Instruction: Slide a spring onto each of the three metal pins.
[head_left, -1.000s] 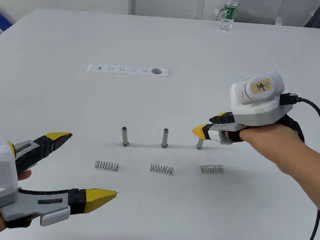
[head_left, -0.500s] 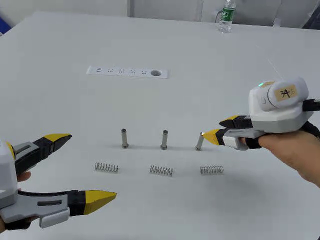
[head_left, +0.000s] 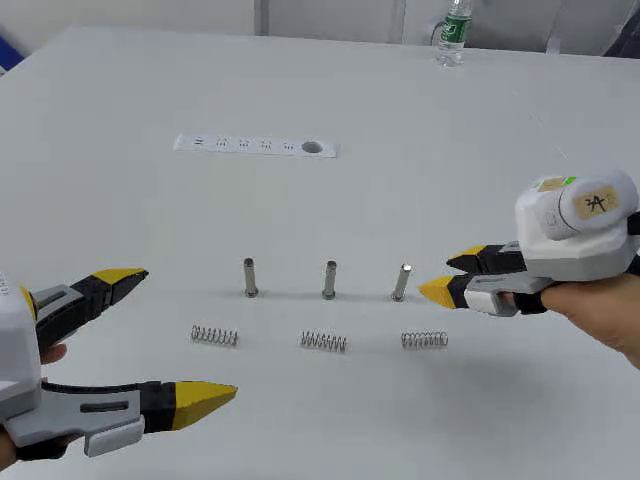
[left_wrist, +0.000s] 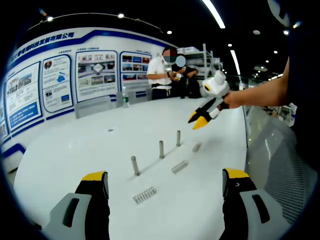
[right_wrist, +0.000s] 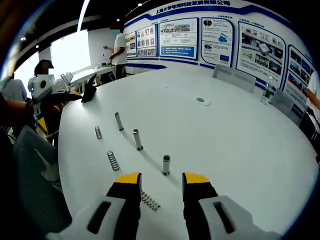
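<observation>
White desk (head_left: 480, 150), plain and matte, runs from me to the far edge. A white power strip (head_left: 255, 145) lies flat on it beyond the work, and a plastic bottle (head_left: 455, 32) stands at the far side, its top cut off by the frame. The gripper views show a hall with blue-trimmed display boards on the wall, strip lights overhead and a few people standing at the back.

Three metal pins stand in a row mid-desk: the left pin (head_left: 250, 277), the middle pin (head_left: 329, 279) and the right pin (head_left: 402, 282). The right one seems to lean a little in the head view. A spring lies flat on the near side of each: the left spring (head_left: 214, 335), the middle spring (head_left: 323, 341) and the right spring (head_left: 424, 340). None is on a pin.

On my left gripper (head_left: 185, 333) the jaws are spread wide and hold nothing, hovering near the left spring. On my right gripper (head_left: 437, 277) the jaws are only narrowly parted, also holding nothing, with the tips just beside the right pin and not touching it.

The left gripper's body is cut off at the lower corner of the head view. In the left gripper view the farthest spring is only a blur.
</observation>
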